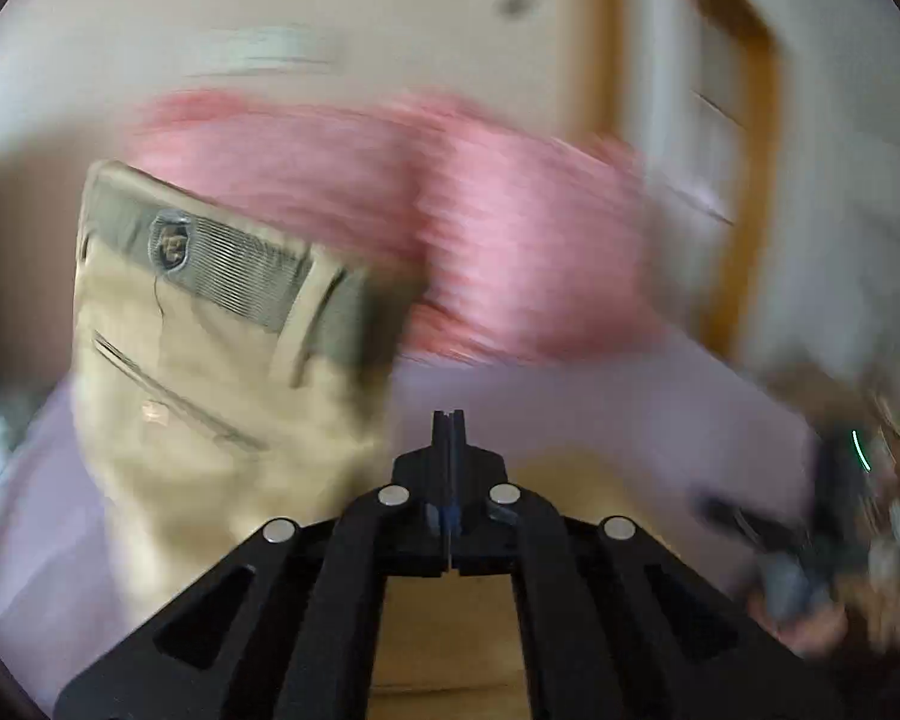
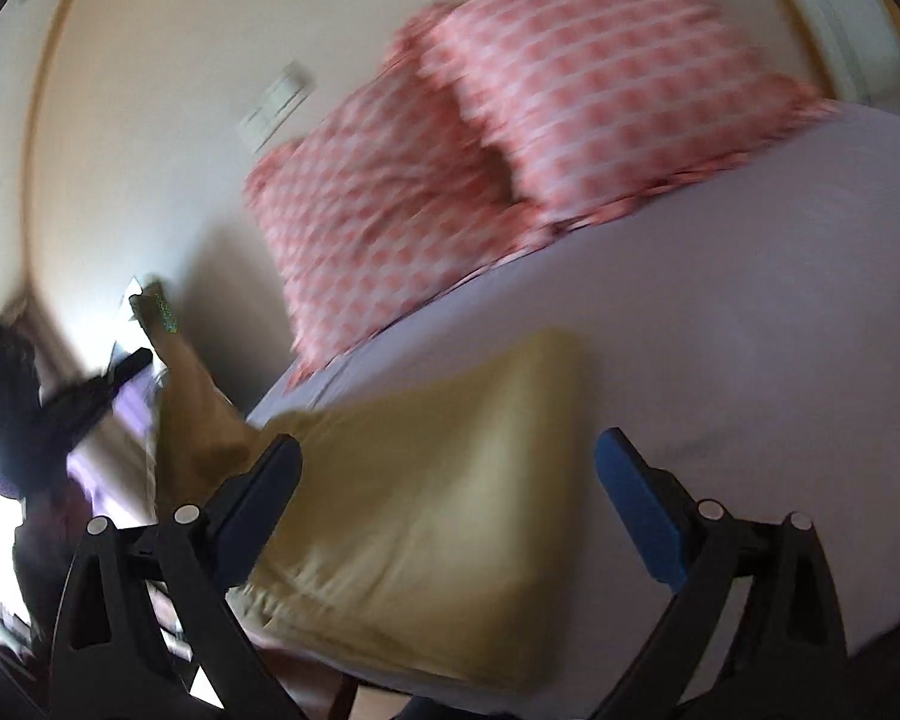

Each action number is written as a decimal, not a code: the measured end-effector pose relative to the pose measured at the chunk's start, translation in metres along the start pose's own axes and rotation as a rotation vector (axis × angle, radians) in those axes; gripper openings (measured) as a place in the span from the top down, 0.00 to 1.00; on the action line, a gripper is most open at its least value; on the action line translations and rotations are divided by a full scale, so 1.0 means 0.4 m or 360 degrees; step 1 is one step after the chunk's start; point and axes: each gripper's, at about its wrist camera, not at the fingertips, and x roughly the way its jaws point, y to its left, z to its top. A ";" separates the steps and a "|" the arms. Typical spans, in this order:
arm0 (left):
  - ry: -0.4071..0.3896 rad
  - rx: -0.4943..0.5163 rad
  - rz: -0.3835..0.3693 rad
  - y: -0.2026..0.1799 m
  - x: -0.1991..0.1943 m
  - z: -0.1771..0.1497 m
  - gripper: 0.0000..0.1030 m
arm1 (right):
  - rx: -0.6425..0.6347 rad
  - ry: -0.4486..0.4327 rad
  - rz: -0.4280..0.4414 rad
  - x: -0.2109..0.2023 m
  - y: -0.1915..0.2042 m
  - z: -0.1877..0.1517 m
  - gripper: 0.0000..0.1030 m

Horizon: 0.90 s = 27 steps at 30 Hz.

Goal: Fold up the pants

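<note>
The beige pants (image 2: 426, 510) lie partly folded on the lavender bed sheet (image 2: 750, 312). In the left wrist view the waistband end (image 1: 210, 312), with a grey elastic band and a back pocket, hangs upright in the air to the left. My left gripper (image 1: 448, 420) has its jaws closed together; pants fabric lies just below the fingers, but a grip on it does not show. My right gripper (image 2: 450, 450) is open and empty, its fingers (image 2: 636, 474) spread over the folded part. The left gripper also shows in the right wrist view (image 2: 120, 372), beside the lifted waistband (image 2: 162, 324).
Two pink-and-white patterned pillows (image 2: 510, 138) rest at the head of the bed against a cream wall (image 2: 150, 120). A wooden door frame (image 1: 744, 138) stands at the right. The bed's near edge (image 2: 570, 693) runs below the folded pants. Both views are motion-blurred.
</note>
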 end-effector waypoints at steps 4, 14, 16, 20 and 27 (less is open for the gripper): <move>0.0284 0.0361 -0.0182 -0.212 0.136 -0.136 1.00 | 0.0164 -0.0040 -0.0038 -0.047 -0.075 0.019 0.03; 0.0234 -0.0028 -0.0012 -0.016 -0.039 -0.231 0.57 | 0.0175 0.0336 0.0342 0.097 0.057 0.063 0.08; 0.0203 -0.0103 0.0100 0.034 -0.066 -0.237 0.54 | 0.0209 0.0474 0.0307 0.165 0.087 0.056 0.23; 0.0163 -0.0231 0.0182 0.097 -0.106 -0.245 0.39 | 0.0256 0.0682 -0.0004 0.285 0.097 0.037 0.26; 0.0159 -0.0319 0.0175 0.132 -0.105 -0.263 0.33 | 0.0471 0.0553 -0.0134 0.339 0.069 0.021 0.39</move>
